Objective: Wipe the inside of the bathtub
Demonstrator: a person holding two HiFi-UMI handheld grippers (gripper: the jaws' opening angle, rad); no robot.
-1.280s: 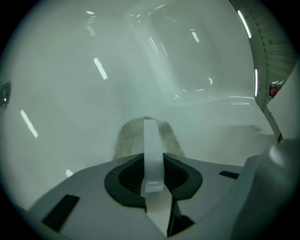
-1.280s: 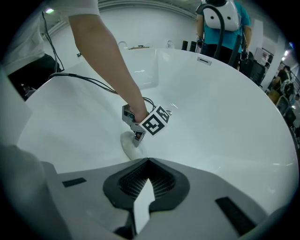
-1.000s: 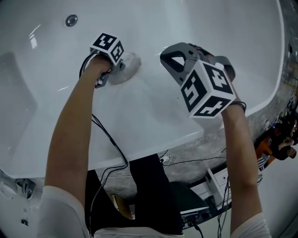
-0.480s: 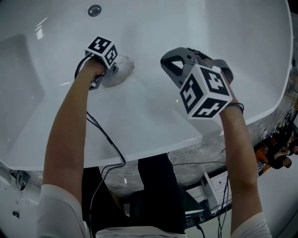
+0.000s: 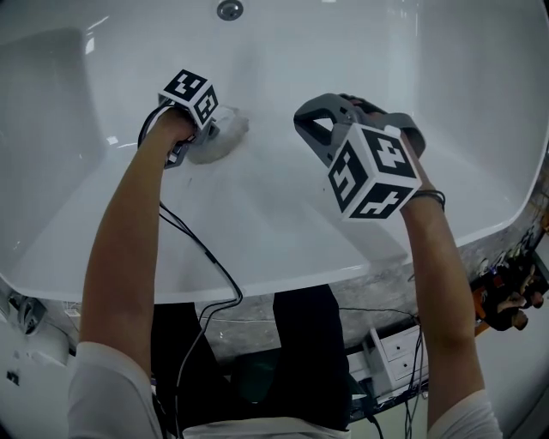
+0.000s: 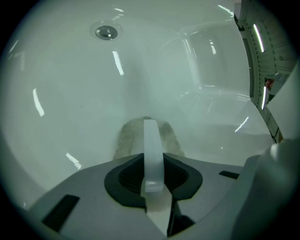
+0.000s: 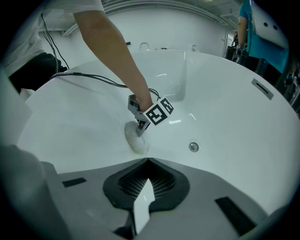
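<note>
Left tongs [image 6: 151,140], clamped shut on a cloth [image 6: 125,138], press it to the sloping inner wall of the bathtub [image 5: 283,214] for wiping; right tongs [image 7: 143,197], closed and empty, hover clear above the near rim.

White glossy tub [image 5: 283,214], silver drain [image 5: 229,9] in its floor, pale grey-white cloth [image 5: 226,135] on the tub floor, grey left gripper [image 5: 204,135] and right gripper [image 7: 140,208] with black-and-white square-patterned cubes [image 5: 373,171], black cables [image 5: 202,249] over the tub's mottled grey stone rim [image 5: 377,287], teal shirt [image 7: 265,44] beyond the tub.
</note>
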